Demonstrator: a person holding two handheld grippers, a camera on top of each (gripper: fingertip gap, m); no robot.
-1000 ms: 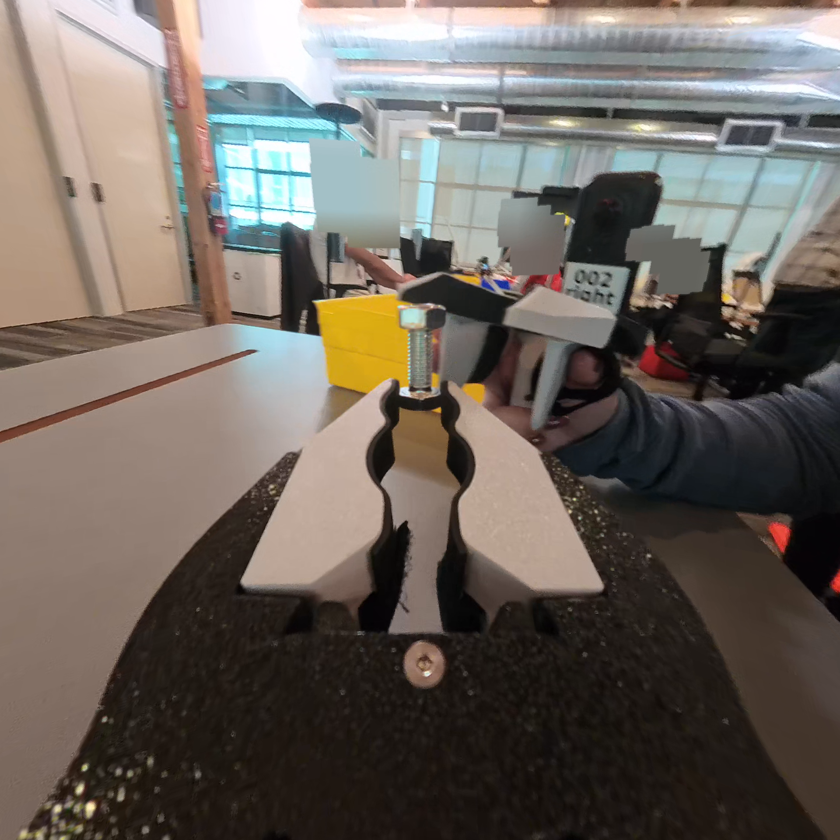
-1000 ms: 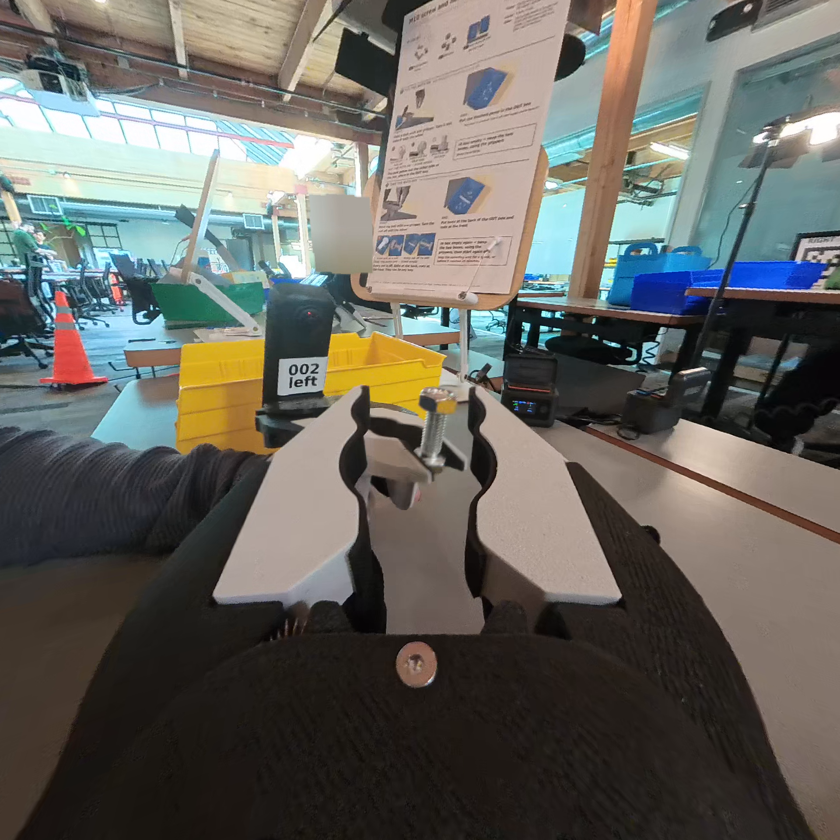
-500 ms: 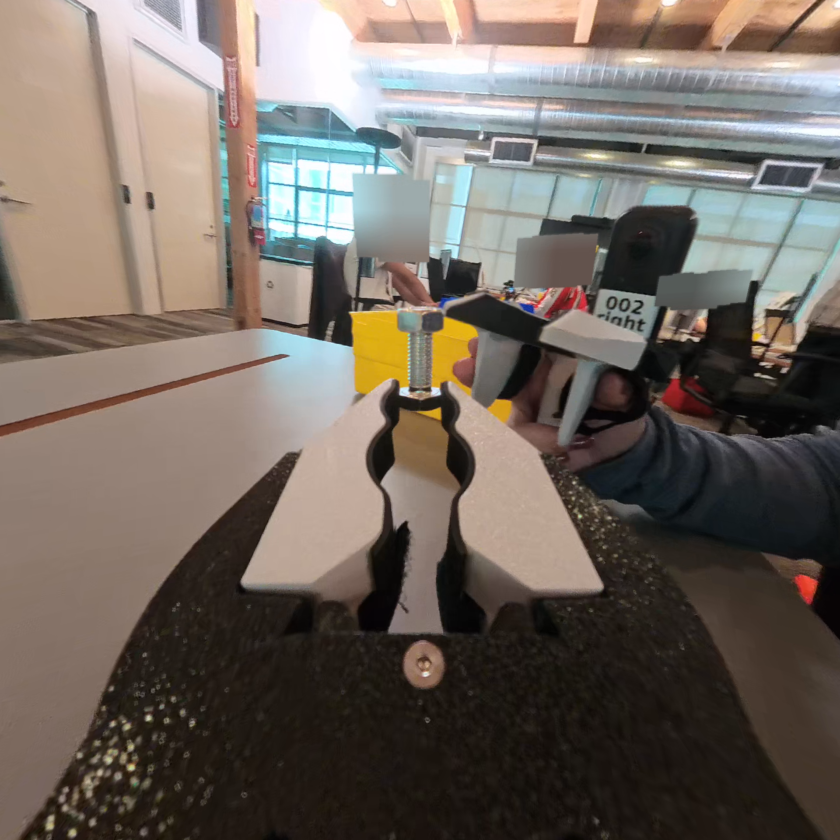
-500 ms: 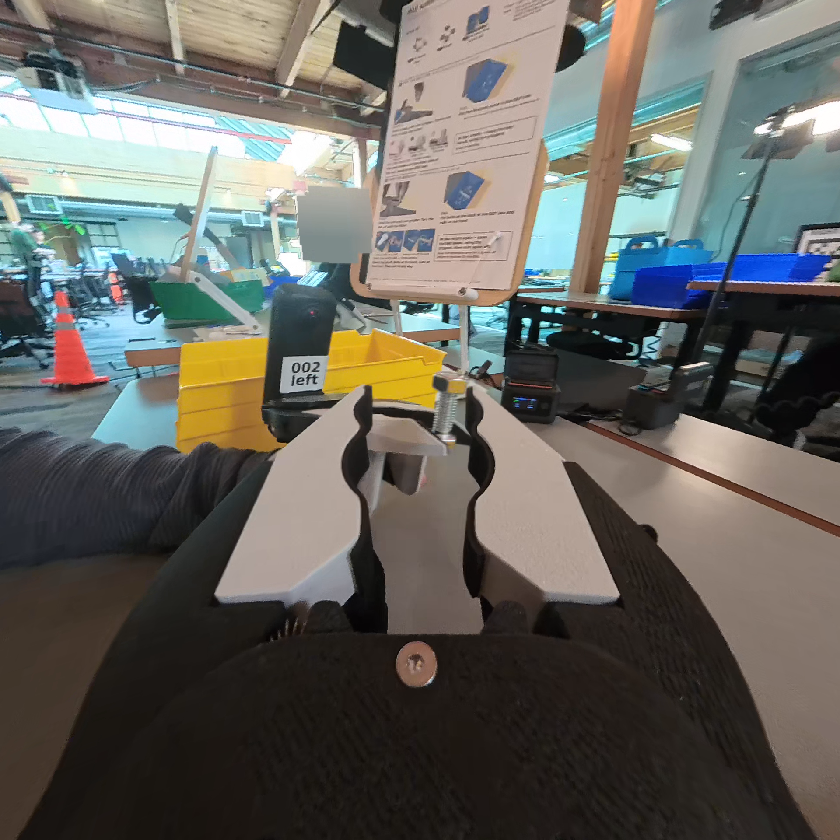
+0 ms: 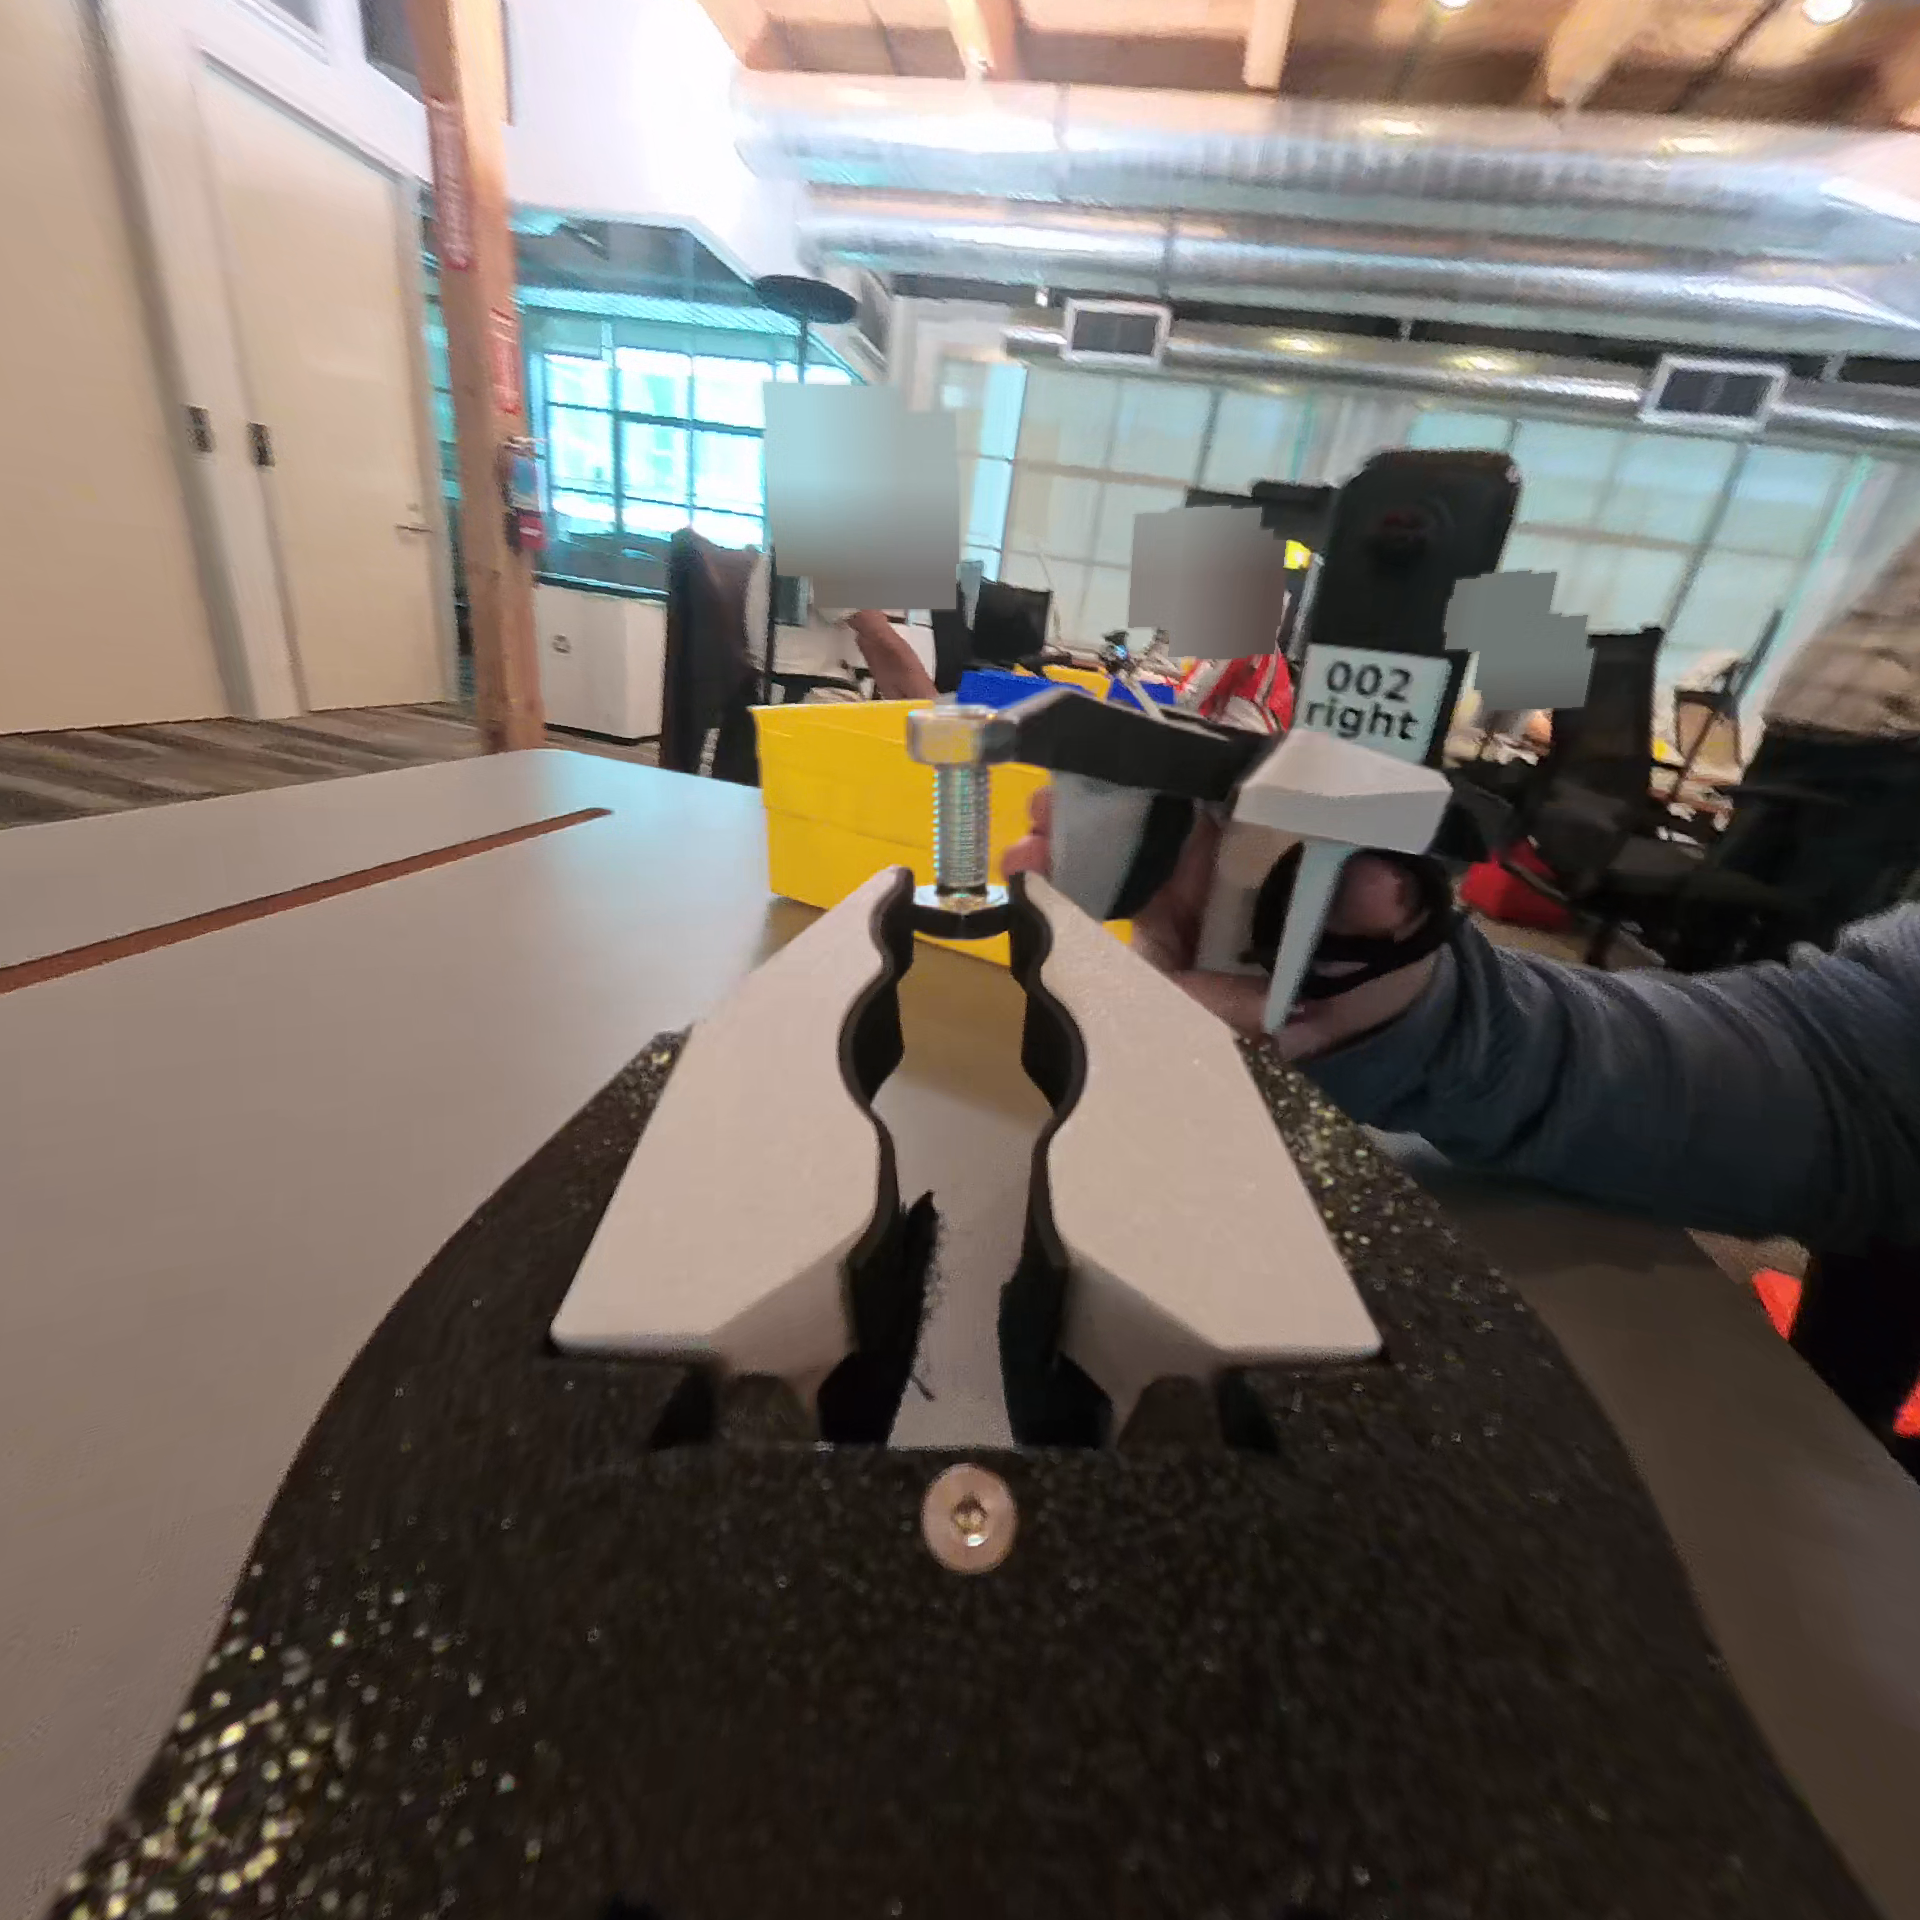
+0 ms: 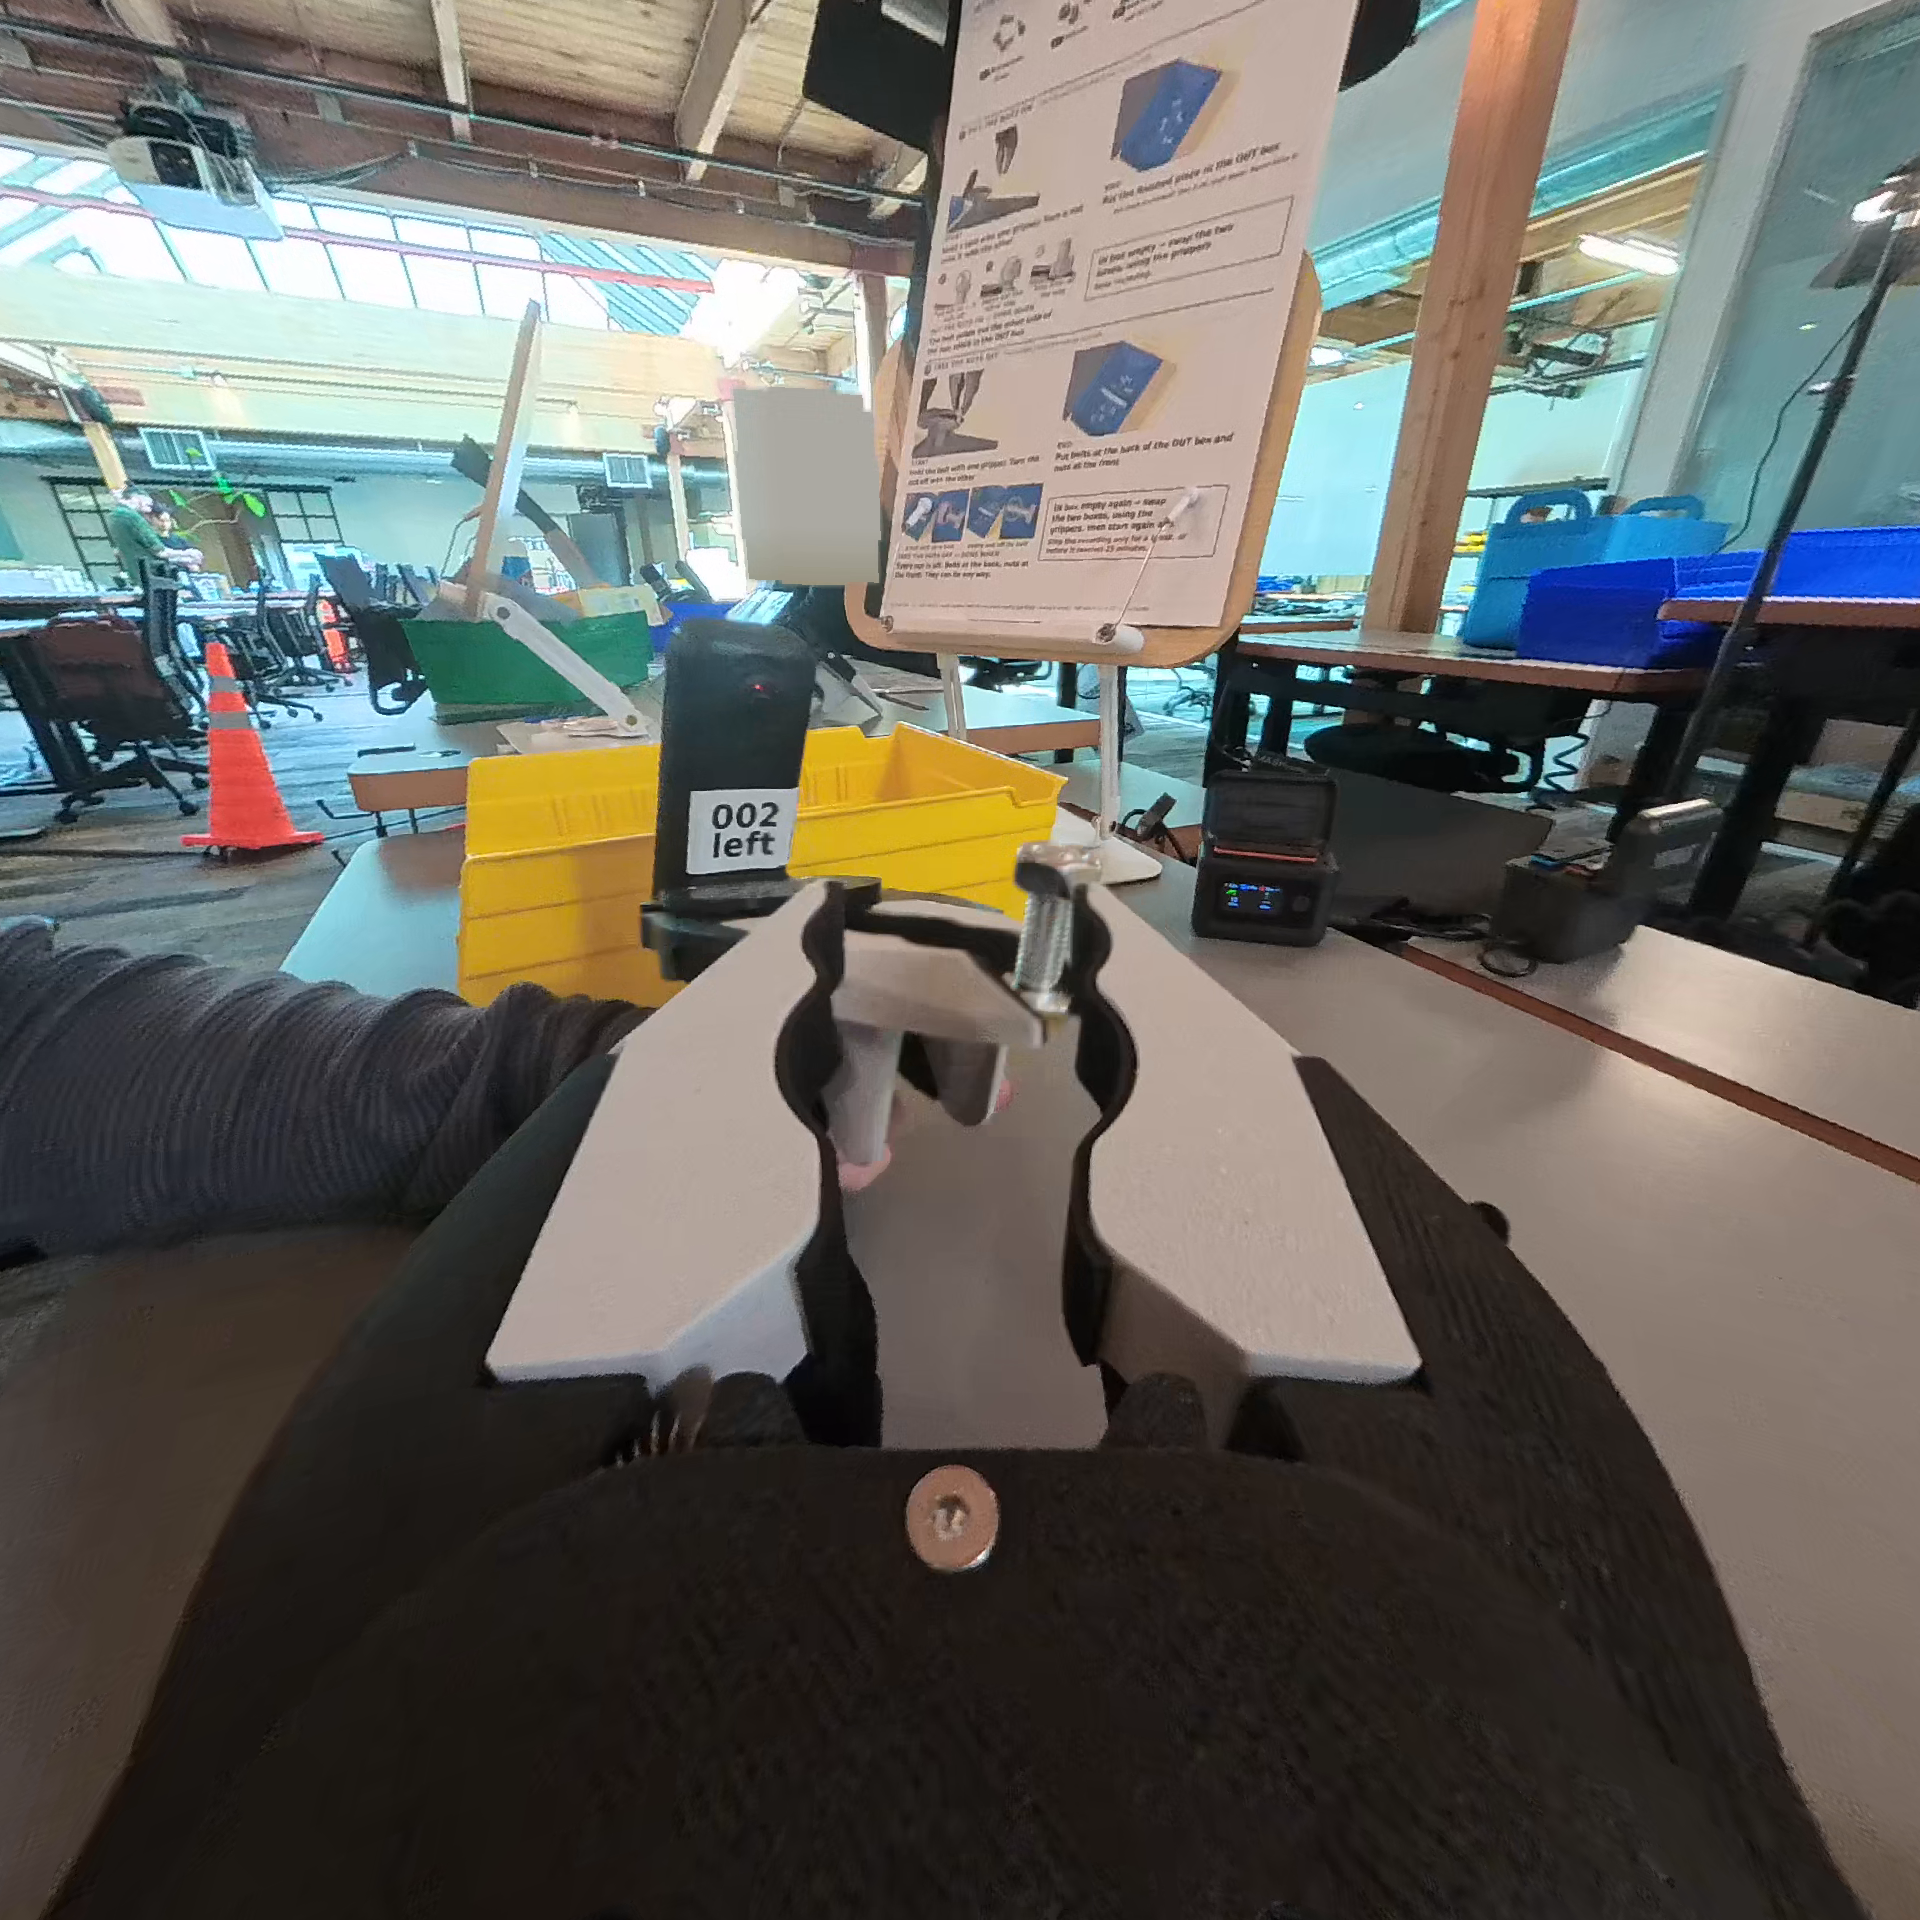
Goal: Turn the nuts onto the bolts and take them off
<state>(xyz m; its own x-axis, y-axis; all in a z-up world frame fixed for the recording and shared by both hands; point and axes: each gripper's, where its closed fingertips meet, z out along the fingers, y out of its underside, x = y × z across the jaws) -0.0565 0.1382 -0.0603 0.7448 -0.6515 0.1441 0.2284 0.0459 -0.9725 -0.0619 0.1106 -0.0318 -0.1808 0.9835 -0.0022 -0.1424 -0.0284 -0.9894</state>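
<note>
The left claw (image 5: 961, 914) is nearly closed at its tips, and a hexagonal nut (image 5: 964, 902) is pinched between them. A bolt (image 5: 958, 800) stands upright in that nut, head uppermost; its shank is bright, zinc-coloured and finely threaded, its head six-sided.

The right claw (image 6: 961, 930) is spread wide, with a broad gap between its fingers. In the left wrist view one dark fingertip of it is seen touching the side of the bolt head; in the right wrist view the bolt (image 6: 1044, 930) lies just inside the right-hand finger, while the other finger is held apart from it. Nothing is gripped by it.

Both claws are built with pale grey, matte, wedge-shaped fingers (image 5: 774, 1122) whose inner edges are scalloped and lined in black, set on a rough, speckled black body.

A yellow plastic bin (image 6: 925, 800) with ribbed walls is set on the smooth grey surface (image 5: 260, 1091) behind the claws.
</note>
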